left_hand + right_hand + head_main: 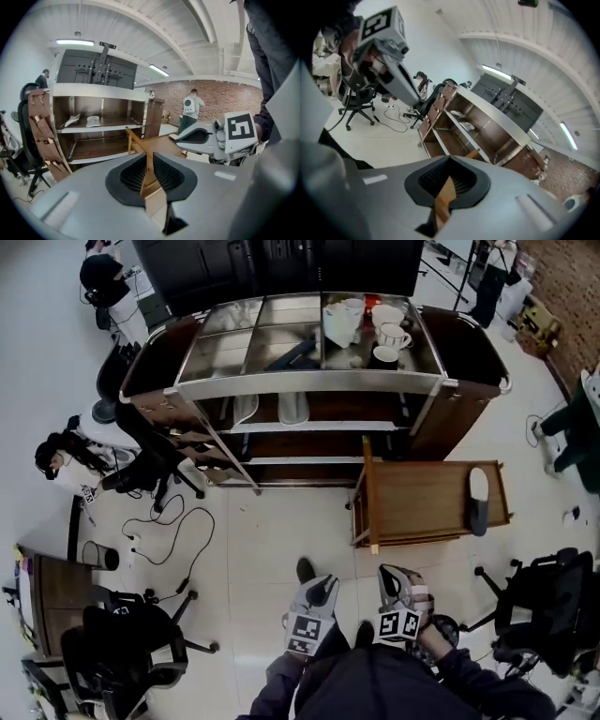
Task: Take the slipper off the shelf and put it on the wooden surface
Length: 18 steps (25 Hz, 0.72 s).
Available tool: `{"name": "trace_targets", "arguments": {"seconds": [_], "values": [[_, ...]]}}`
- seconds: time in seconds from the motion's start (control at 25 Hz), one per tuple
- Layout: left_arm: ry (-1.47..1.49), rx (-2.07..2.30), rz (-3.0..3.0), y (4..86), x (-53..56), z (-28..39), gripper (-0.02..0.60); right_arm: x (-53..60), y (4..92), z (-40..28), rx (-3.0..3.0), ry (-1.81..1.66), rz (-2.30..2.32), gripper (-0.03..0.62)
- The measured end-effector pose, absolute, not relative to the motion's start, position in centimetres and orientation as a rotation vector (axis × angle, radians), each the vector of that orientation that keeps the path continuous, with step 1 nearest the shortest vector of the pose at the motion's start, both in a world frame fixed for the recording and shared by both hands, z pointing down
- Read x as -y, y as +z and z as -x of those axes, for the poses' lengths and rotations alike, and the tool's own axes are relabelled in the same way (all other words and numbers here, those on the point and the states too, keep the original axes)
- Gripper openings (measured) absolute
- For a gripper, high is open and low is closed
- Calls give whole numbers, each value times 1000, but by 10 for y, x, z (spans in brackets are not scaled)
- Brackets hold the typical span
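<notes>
Two pale slippers lie on the middle level of the metal-and-wood shelf; the left gripper view shows them too. Another slipper, white and grey, rests on the low wooden surface in front of the shelf's right end. Both grippers hang low near the person's body, well short of the shelf. My left gripper has its jaws together with nothing in them. My right gripper is likewise shut and empty.
White cups and a jug stand on the shelf's top level. Office chairs stand at the left and right. Cables trail over the floor on the left. A person stands far off by the brick wall.
</notes>
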State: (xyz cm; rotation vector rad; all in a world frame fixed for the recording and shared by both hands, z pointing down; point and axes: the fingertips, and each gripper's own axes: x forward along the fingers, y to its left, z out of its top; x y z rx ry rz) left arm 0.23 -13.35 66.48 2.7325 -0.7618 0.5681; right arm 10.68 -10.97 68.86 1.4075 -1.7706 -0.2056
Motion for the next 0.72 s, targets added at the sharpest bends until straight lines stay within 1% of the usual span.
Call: {"name": "trace_targets", "arguments": {"seconds": [0.12, 0.28, 0.4, 0.48, 0.72], "values": [[545, 756, -2759, 657, 58, -29, 63, -8, 680, -157, 1698, -139, -1483, 2], [557, 715, -2683, 663, -37, -56, 63, -102, 663, -197, 1637, -85, -1571, 2], [639, 553, -2773, 659, -88, -83, 63, -119, 648, -210, 1608, -94, -1673, 2], [654, 485, -2832, 650, -97, -98, 63, -114, 636, -211, 1607, -127, -1727, 2], [596, 487, -2900, 619, -114, -121, 63, -126, 597, -192, 1674, -202, -1742, 0]]}}
